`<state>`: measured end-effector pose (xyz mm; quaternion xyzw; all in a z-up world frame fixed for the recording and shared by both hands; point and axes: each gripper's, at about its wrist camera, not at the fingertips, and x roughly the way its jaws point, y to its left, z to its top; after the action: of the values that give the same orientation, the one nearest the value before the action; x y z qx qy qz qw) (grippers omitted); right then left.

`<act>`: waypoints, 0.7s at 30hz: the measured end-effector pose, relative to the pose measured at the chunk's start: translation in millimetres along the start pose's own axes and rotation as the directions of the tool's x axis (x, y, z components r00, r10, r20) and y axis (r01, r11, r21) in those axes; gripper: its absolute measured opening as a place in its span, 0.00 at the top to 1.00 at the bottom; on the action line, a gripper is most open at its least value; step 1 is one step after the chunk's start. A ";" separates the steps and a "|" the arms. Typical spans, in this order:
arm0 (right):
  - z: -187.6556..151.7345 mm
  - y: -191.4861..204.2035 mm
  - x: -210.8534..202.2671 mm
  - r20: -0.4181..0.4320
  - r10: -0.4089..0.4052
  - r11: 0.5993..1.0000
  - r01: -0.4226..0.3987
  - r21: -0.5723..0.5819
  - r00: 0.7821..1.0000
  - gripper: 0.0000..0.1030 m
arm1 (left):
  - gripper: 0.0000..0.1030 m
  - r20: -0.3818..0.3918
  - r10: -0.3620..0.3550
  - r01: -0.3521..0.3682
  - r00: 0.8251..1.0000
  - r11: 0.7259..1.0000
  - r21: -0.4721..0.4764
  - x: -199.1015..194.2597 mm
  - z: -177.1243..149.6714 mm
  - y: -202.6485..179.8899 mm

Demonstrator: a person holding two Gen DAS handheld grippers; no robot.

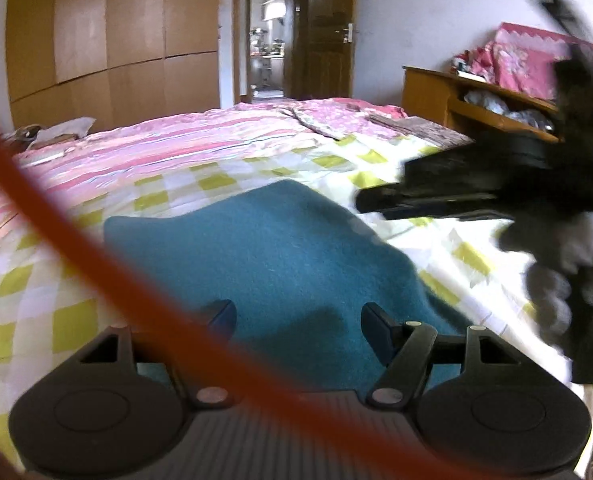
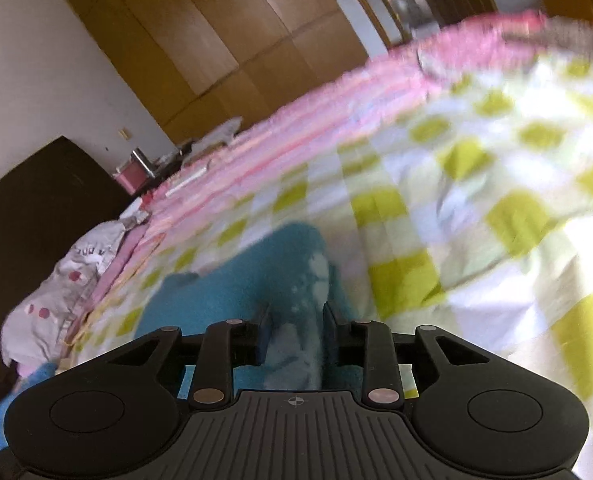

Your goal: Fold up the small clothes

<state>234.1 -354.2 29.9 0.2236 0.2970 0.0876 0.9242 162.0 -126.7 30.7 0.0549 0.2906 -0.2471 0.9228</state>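
A teal fleece cloth (image 1: 264, 248) lies spread on the green-and-white checked bed sheet (image 1: 176, 192). My left gripper (image 1: 298, 316) hovers over its near part, jaws open and nothing between them. My right gripper (image 1: 366, 204) comes in blurred from the right, its tip at the cloth's right edge. In the right wrist view a raised ridge of the teal cloth (image 2: 296, 280) fills the gap between the fingers of the right gripper (image 2: 296, 328), which looks shut on that fold. The picture is blurred.
An orange cable (image 1: 76, 236) arcs across the left wrist view in front of the lens. Pink striped bedding (image 1: 144, 144) covers the far part of the bed. A wooden desk (image 1: 476, 100) with clutter stands at the right, wardrobes (image 1: 108, 32) behind. A white bundle (image 2: 72, 276) lies at the bed's left edge.
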 end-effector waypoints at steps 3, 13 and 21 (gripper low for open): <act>-10.1 17.6 -28.1 0.013 0.004 0.994 -0.002 -0.108 1.000 0.72 | 0.29 0.002 0.026 -0.026 1.000 0.999 -0.035 -8.2 -1.9 5.6; -40.4 8.5 -14.6 -0.113 -0.080 0.985 0.061 -0.161 0.990 0.81 | 0.29 -0.061 0.086 -0.088 0.994 0.996 -0.034 -0.6 -5.7 1.9; -38.9 30.9 -35.9 -0.083 -0.150 0.970 0.131 -0.203 0.985 0.80 | 0.29 -0.101 0.099 -0.111 0.990 0.986 -0.121 -13.8 -4.9 9.2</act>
<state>181.3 -323.4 34.5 0.1050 0.3467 0.0617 0.9300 154.2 -111.7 34.0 0.0231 0.3460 -0.1763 0.9212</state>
